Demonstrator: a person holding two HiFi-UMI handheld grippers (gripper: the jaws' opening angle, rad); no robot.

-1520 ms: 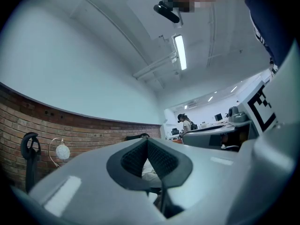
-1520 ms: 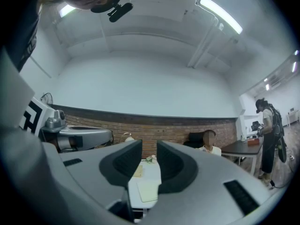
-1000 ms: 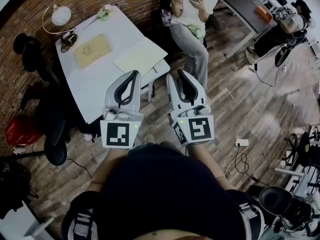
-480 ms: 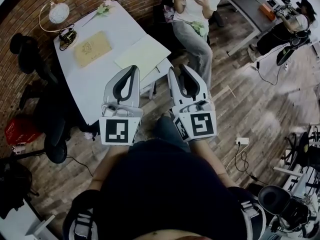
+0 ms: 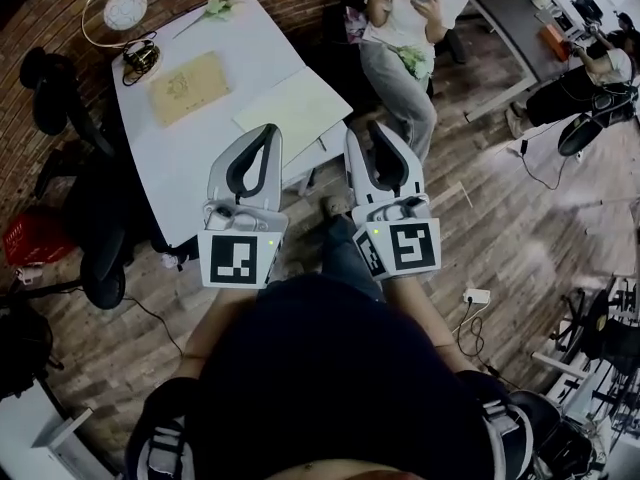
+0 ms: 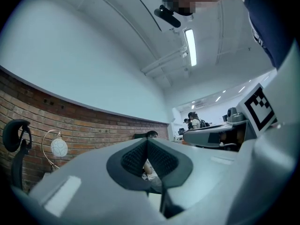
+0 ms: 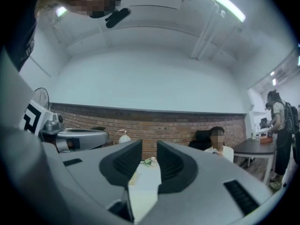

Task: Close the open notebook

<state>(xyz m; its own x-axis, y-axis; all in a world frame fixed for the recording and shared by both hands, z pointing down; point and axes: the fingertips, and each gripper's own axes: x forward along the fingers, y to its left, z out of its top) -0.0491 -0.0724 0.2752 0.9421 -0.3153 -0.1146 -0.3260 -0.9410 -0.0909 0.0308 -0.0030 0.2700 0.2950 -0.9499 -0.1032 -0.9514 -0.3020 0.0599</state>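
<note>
The open notebook lies flat on the white desk, near its right edge, pale pages up. Both grippers hang short of it, apart from it. The left gripper has the notebook at its 1 o'clock; its jaws are closed tip to tip, with nothing caught in them. The right gripper has the notebook at its 10 o'clock, with its jaws parted and empty. At the notebook's 10 o'clock lies a tan pad, perhaps a card. A lamp stands at the desk's far-left corner.
</note>
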